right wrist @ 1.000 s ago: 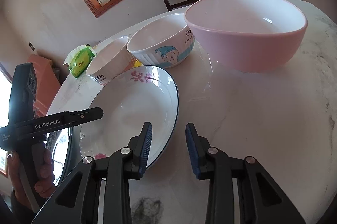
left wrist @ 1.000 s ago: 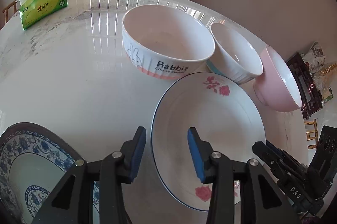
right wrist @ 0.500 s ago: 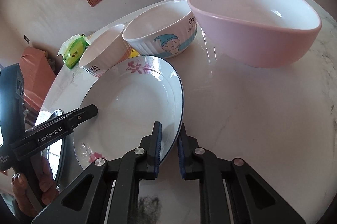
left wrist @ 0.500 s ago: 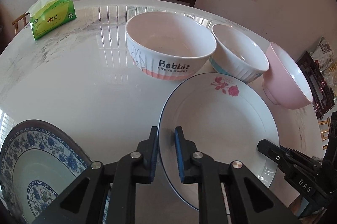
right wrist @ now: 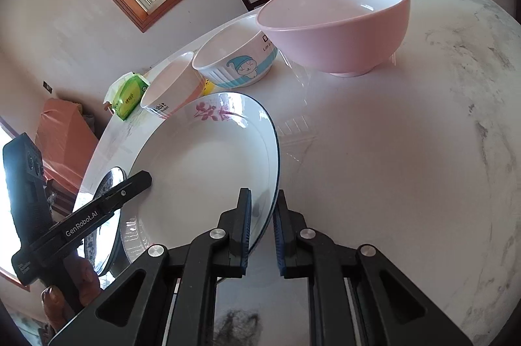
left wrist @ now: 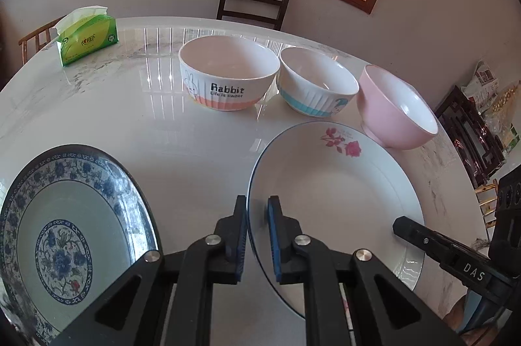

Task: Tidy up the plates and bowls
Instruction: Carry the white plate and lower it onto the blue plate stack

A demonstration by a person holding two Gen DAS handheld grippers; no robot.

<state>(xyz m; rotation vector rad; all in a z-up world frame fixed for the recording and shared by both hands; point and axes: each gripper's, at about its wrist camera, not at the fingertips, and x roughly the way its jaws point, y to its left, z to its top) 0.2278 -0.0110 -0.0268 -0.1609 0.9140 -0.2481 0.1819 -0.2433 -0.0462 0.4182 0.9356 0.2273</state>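
Observation:
A white plate with rose prints [left wrist: 338, 202] [right wrist: 202, 170] is held off the marble table by both grippers. My left gripper [left wrist: 257, 235] is shut on its left rim. My right gripper [right wrist: 262, 232] is shut on its right rim. A blue-patterned plate [left wrist: 65, 235] lies at the left; its edge shows in the right wrist view [right wrist: 104, 193]. Three bowls stand in a row behind: a "Rabbit" bowl [left wrist: 228, 72] [right wrist: 169, 92], a blue-striped bowl [left wrist: 316, 85] [right wrist: 237, 62] and a pink bowl [left wrist: 397, 108] [right wrist: 338, 23].
A green tissue pack [left wrist: 86, 36] [right wrist: 130, 95] sits at the table's far left. A dark wooden chair [left wrist: 254, 0] stands behind the marble table [left wrist: 130, 124], under the window. Shelves with clutter [left wrist: 478, 124] are off the table's right side.
Both grippers closed from open onto opposite rims of the rose plate. The plate has since risen off the table, and both views pulled back and up.

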